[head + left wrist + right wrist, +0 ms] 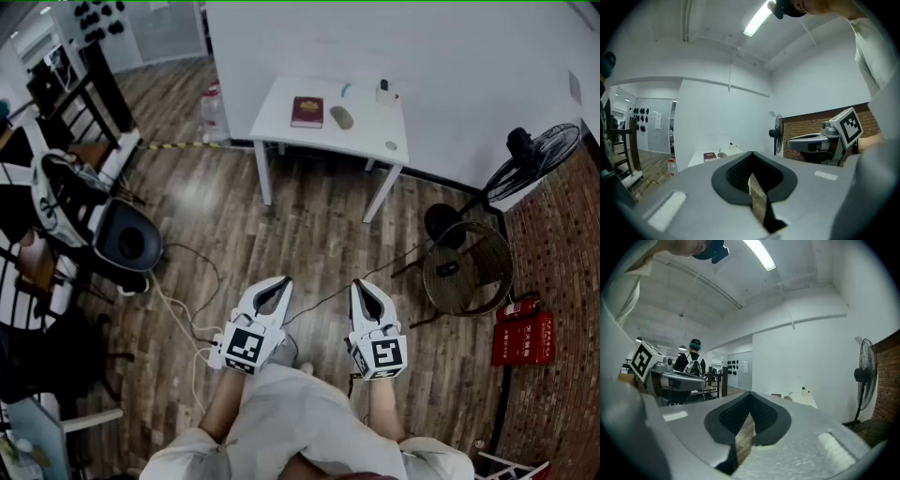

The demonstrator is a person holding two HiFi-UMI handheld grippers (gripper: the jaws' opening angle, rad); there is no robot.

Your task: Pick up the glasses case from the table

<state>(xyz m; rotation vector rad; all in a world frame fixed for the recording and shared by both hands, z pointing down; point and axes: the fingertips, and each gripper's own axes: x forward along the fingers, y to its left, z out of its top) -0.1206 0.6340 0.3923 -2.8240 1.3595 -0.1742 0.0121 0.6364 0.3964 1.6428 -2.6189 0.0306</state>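
Nothing of the pick-up has been done yet. The person stands on the wooden floor (309, 225), well apart from the white tabletop (281, 117) that sits against the far wall. The left gripper (272, 294) and the right gripper (367, 298) are held low in front of the body, side by side and roughly level, pointing toward the table. Each gripper's own view shows its fingers pressed together at the tips with nothing between them; only a sliver of floor shows through the slit behind the pads. The glasses case (342, 117), which I take to be the grey oval thing, lies flat on the tabletop just beside a dark red book (307, 112), on the book's right in the head view and apart from it. A small bottle (383, 91) stands farther back, near the wall. In the left gripper view the case is only a small pale shape past the fingertips, far off and untouched. What is left is essentially the whole job: walk up to the table, spread the fingers of one gripper, bring them down around the case without nudging the book, close on it and lift it clear. The right gripper looks a little better lined up with the case from here, though either could serve, and the floor between the person and the table looks free of obstacles apart from a thin cable.
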